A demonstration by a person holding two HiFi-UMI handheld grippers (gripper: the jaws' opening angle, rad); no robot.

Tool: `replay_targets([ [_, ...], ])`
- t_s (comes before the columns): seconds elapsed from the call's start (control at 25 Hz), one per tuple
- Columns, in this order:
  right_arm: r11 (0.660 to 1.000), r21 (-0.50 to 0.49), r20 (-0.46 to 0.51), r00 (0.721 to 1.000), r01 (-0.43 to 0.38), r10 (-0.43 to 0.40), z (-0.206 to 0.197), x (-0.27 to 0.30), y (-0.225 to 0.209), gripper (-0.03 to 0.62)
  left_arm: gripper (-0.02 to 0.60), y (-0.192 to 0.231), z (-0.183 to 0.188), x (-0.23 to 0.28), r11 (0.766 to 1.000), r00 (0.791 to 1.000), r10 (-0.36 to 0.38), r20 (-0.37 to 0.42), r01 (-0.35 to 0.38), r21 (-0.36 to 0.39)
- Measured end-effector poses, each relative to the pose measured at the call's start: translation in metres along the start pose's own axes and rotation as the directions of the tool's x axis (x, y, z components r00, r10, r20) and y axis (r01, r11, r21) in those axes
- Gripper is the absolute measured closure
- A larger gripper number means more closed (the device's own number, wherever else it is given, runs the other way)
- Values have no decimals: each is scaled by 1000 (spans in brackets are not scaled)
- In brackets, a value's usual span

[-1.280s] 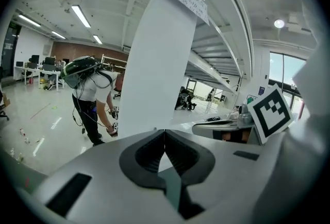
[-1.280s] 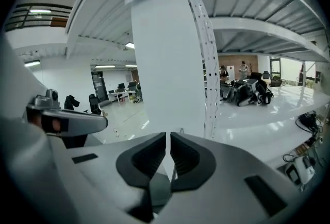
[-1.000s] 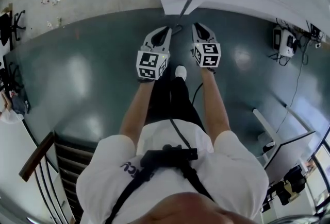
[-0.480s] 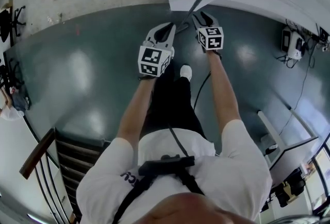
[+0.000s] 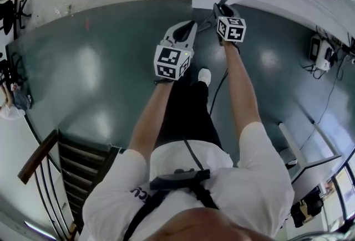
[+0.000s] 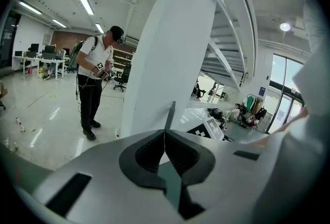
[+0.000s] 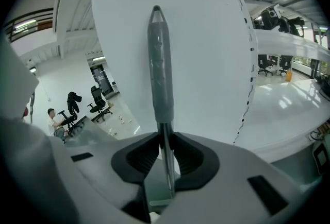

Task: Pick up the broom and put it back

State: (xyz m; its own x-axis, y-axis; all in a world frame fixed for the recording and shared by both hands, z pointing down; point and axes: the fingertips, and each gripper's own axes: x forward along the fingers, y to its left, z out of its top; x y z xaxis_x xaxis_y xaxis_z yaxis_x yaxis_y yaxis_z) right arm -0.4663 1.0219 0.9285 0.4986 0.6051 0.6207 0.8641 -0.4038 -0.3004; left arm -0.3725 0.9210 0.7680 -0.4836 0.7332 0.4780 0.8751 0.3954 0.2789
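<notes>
Looks sketchy by that slick white pillar (image 7: 206,37): could skid the tilted broom (image 7: 160,63) sideways once let go. Pinching its thin shaft with the right gripper (image 7: 164,135), just closed onto it, and the left gripper (image 6: 165,134) lower down; might twist loose.

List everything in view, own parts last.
broom handle: 1, grey grip on a thin metal pole, upright against the pillar
pillar: 1, white, right behind the handle
floor: dark green and glossy underfoot, pale grey beyond
staircase: 1, dark steps, brown rail, lower left of the head view
office chairs: 2, black, far left in the right gripper view
standing person: 1, white shirt, black trousers, on the pale floor
seated person: 1, by the chairs
box with cables: 1, pale, on the floor at right
shoe: 1 showing, white
left tongs: shut, seemingly on the pole, which rises from their tips
right tongs: just been closing, pads on the pole below the grip
</notes>
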Motion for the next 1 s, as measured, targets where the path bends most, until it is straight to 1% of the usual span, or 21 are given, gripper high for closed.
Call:
replay_targets([
  [0.12, 999, -40, -22, 1000, -11, 10, -1, -6, 14, 497, 569, 4, 3, -8, 1000, 1000, 11, 3, -11, 0],
  [0.24, 995, -98, -39, 999, -22, 18, -7, -26, 33, 497, 569, 0, 6, -12, 1000, 1000, 27, 7, -27, -6],
  [0.36, 991, -132, -35, 999, 2, -6, -12, -56, 52, 497, 569, -15, 12, -22, 1000, 999, 30, 12, -30, -5],
  [0.48, 990, -138, -15, 999, 25, -28, -2, -88, 64, 497, 569, -27, 27, -39, 1000, 999, 30, 31, -30, 6],
  [0.64, 989, -145, 64, 997, 43, -34, 43, -141, 74, 497, 570, -50, 63, -65, 998, 995, 45, 88, -49, 50],
  [0.76, 986, -160, 143, 990, 41, -18, 88, -186, 95, 497, 569, -63, 92, -89, 996, 989, 64, 131, -72, 56],
  [0.88, 983, -180, 222, 975, 39, 2, 131, -230, 120, 497, 569, -74, 121, -112, 994, 982, 81, 172, -92, 56],
  [1.0, 979, -201, 301, 953, 39, 24, 170, -275, 143, 497, 569, -88, 153, -134, 992, 971, 89, 220, -106, 66],
])
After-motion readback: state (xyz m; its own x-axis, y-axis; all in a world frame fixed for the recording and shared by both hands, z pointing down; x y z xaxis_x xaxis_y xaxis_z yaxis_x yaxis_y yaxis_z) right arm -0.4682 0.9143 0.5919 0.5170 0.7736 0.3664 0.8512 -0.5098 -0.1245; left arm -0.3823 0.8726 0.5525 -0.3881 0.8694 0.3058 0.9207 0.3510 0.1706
